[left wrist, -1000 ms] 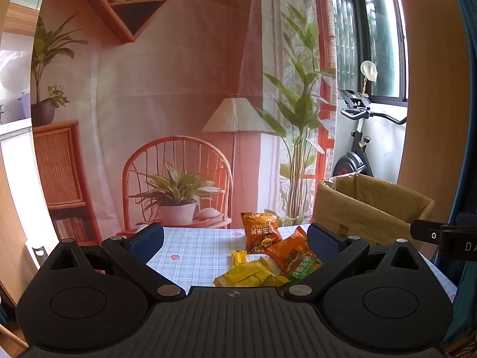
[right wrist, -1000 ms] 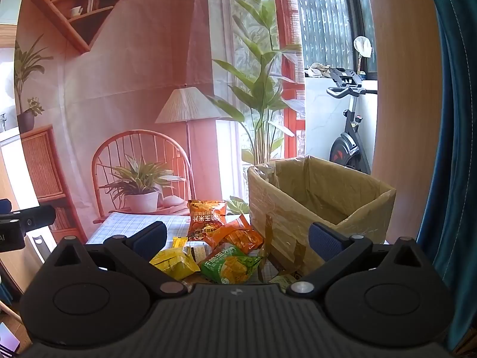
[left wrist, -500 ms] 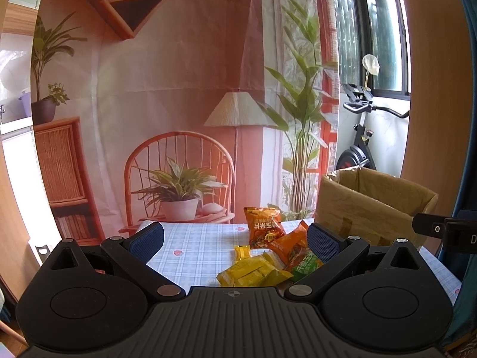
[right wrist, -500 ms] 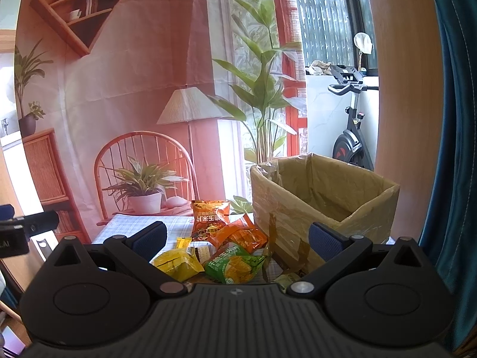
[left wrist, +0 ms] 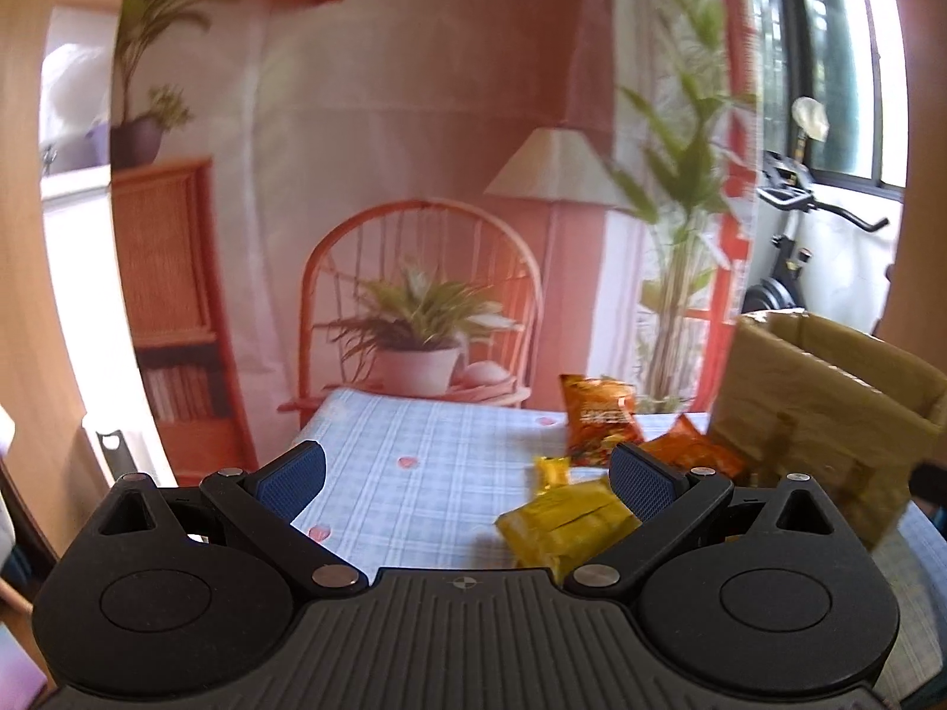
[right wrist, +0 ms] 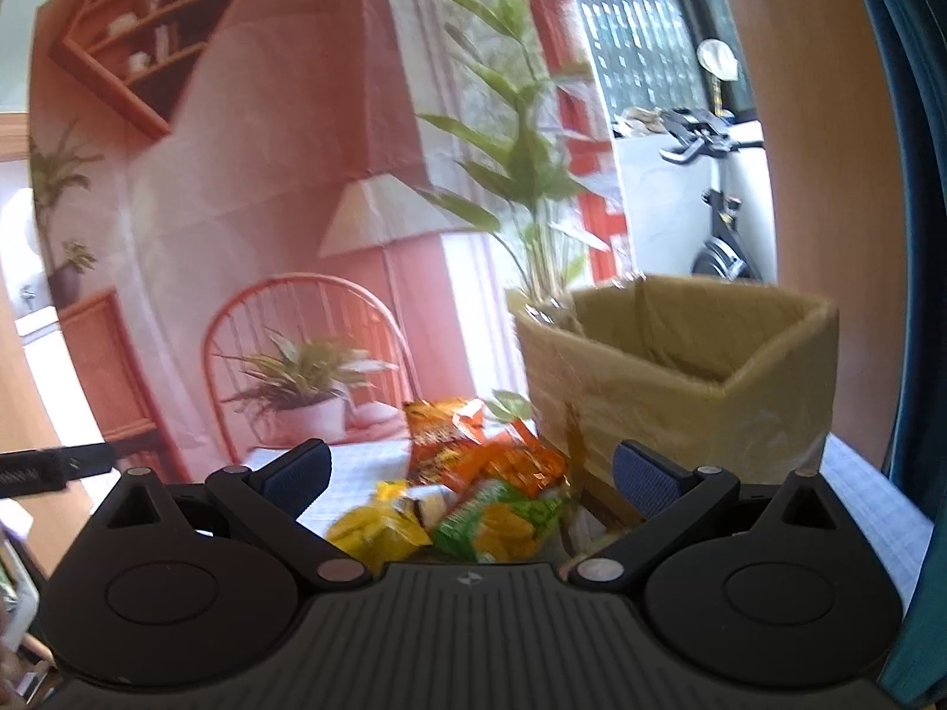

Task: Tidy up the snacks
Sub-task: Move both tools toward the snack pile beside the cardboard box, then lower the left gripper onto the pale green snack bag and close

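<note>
Both the left hand-held gripper and the right hand-held gripper gape empty; snacks lie ahead, box right of them.

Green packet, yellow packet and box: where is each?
Green packet [right wrist: 503, 523], right wrist view, middle of its front.
Yellow packet [left wrist: 562, 518], left wrist view, middle of its top face.
Box [right wrist: 669, 408], right wrist view, near wall.

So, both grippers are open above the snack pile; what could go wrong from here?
1. The green packet overlaps the yellow packet and orange packets, so the right gripper may pinch two at once.
2. The pile sits against the cardboard box; a finger could catch its wall.
3. Crinkly bags may slip out.
</note>
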